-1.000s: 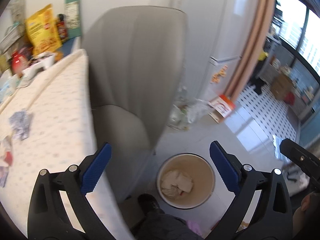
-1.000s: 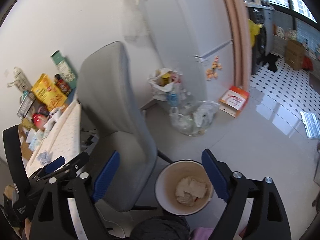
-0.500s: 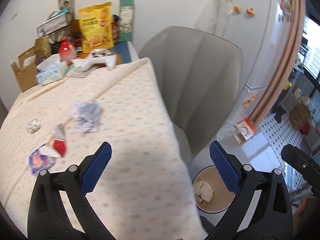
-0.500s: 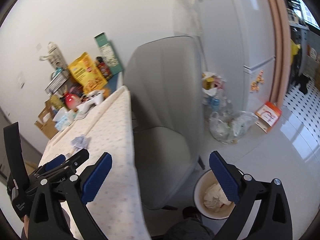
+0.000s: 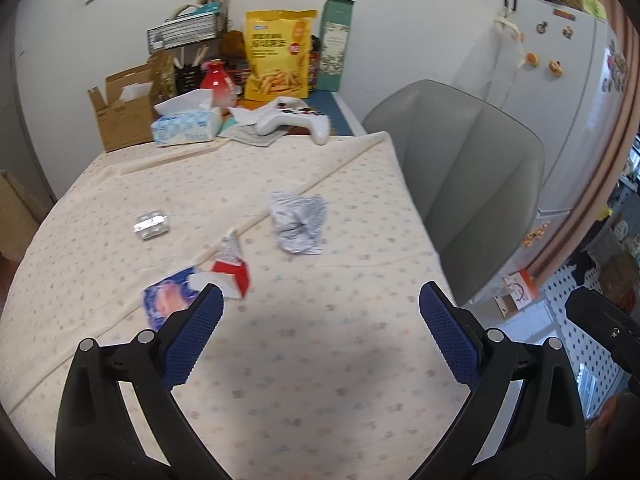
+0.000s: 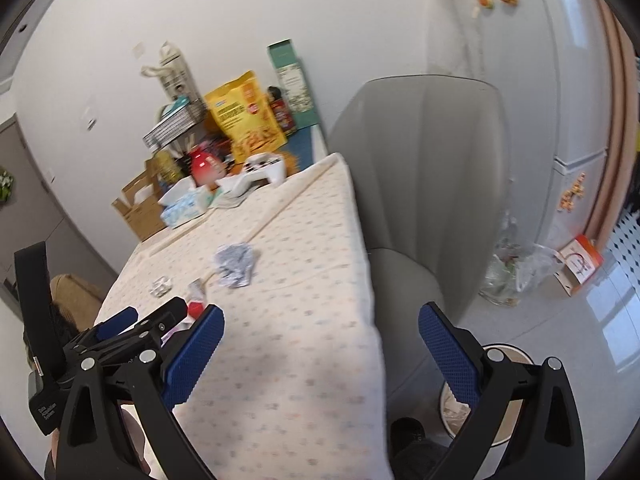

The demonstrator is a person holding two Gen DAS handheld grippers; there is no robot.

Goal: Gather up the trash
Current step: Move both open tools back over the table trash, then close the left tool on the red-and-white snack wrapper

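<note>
Trash – crumpled wrapper [image 5: 298,222], red carton [image 5: 232,266], blue packet [image 5: 168,296] on tablecloth [image 5: 320,380], left gripper [image 5: 320,336] and right gripper [image 6: 320,354] both spread wide, empty

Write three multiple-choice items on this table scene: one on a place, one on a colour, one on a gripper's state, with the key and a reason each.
1. Where does the crumpled grey wrapper lie?
A. on the tablecloth
B. on the grey chair
C. in the bin

2. What colour is the snack bag by the wall?
A. green
B. yellow
C. blue

3. How is the right gripper?
A. shut on a wrapper
B. shut, empty
C. open, empty

Key:
1 A, it rests on the cloth near the table's chair-side edge.
2 B, its face is yellow.
3 C, the blue pads stand wide apart with only cloth seen between them.
</note>
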